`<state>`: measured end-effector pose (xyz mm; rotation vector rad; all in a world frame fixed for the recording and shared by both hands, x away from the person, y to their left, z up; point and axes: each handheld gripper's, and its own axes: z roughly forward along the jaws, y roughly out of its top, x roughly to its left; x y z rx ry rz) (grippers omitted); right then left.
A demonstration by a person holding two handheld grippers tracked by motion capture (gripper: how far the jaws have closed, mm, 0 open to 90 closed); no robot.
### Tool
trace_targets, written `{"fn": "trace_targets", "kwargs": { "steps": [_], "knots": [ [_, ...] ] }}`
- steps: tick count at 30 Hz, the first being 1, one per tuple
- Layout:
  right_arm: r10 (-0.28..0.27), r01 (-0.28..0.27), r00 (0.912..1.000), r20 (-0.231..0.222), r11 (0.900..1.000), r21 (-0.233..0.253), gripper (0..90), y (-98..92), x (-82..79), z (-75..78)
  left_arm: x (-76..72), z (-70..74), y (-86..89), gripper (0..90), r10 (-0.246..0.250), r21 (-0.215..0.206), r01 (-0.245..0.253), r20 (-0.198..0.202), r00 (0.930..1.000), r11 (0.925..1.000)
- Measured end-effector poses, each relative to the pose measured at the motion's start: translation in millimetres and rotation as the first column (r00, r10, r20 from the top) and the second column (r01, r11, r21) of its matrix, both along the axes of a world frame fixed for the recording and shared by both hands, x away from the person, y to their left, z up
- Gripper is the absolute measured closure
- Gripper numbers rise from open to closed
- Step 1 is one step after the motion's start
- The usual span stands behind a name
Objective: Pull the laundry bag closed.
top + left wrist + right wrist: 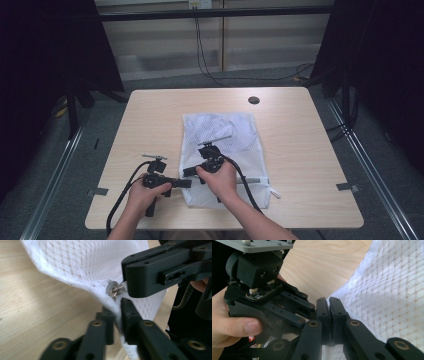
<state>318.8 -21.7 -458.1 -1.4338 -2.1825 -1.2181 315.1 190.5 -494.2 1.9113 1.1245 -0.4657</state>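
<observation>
table (300, 150): light wood, round dark grommet hole (254, 100) near far edge | floor (75, 200): grey carpet | wall (260, 45): pale panels, black cables (202, 55) hanging | sides: black curtains (45, 60)

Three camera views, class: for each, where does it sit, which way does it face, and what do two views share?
High view: above the person's side, facing forward and down on the table; both forearms enter below.
Left gripper view: on the left tongs, along its jaws, pinching the mesh bag.
Right gripper view: on the right tongs, likewise.
Shared: both gripper views show that bag's edge.
</observation>
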Motion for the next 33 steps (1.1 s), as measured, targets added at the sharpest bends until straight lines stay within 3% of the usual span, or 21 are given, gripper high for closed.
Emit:
{"fn": "trace_targets", "kwargs": {
  "steps": [7,11,33],
  "knots": [
    [-0.002,0.002,1.0,0.001,1.0,-0.001,87.2,-2.2,-0.3,1.6,-1.0,3.4,-0.4,88.0,0.018,0.016,-0.018,-0.017,0.9997,0.9997],
    [-0.002,0.002,1.0,0.003,1.0,-0.004,87.2,-5.8,0.0,2.7,-1.4,1.8,1.6,88.1,0.041,-0.015,-0.042,-0.042,0.9982,0.999],
    [-0.034,0.034,0.9993,-0.013,0.999,-0.005,87.2,-29.6,0.8,0.6,-3.0,6.6,1.1,88.3,0.066,0.008,-0.066,-0.03,0.9973,0.9978]
  ]
}}
